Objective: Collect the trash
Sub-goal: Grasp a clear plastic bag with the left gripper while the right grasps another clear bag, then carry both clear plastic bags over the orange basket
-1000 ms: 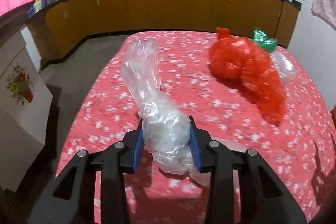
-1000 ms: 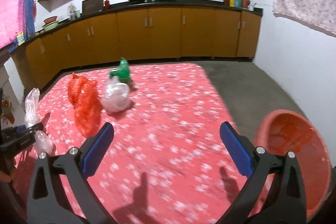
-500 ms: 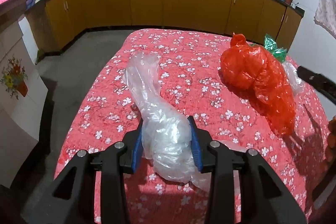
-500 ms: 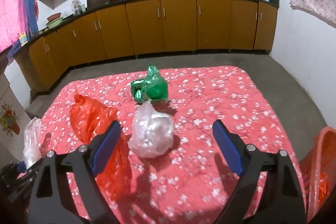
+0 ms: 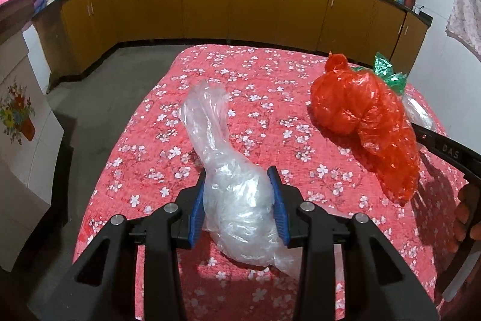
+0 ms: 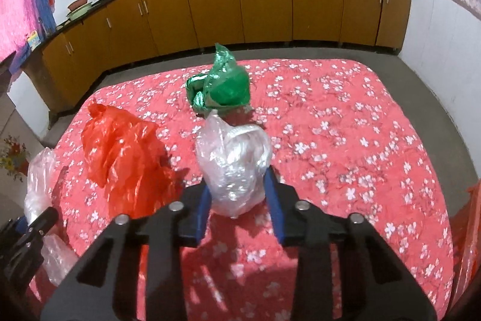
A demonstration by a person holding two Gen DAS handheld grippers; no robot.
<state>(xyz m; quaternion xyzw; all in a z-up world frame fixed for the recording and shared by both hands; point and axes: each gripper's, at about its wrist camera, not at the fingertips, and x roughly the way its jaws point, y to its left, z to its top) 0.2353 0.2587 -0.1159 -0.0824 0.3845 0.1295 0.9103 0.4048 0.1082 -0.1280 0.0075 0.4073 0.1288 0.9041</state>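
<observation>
**Gripping two clear bags on a flowered cloth**

The left gripper pinches a long clear bag near the table's left edge. The right gripper's jaws are closing, pads against a crumpled clear bag. A red bag lies between both; a green bag sits just behind. Open cloth extends rightward.

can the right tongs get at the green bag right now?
Probably not directly: the right tongs are closing around the clear crumpled bag, which sits between them and the green bag just behind it.
</observation>
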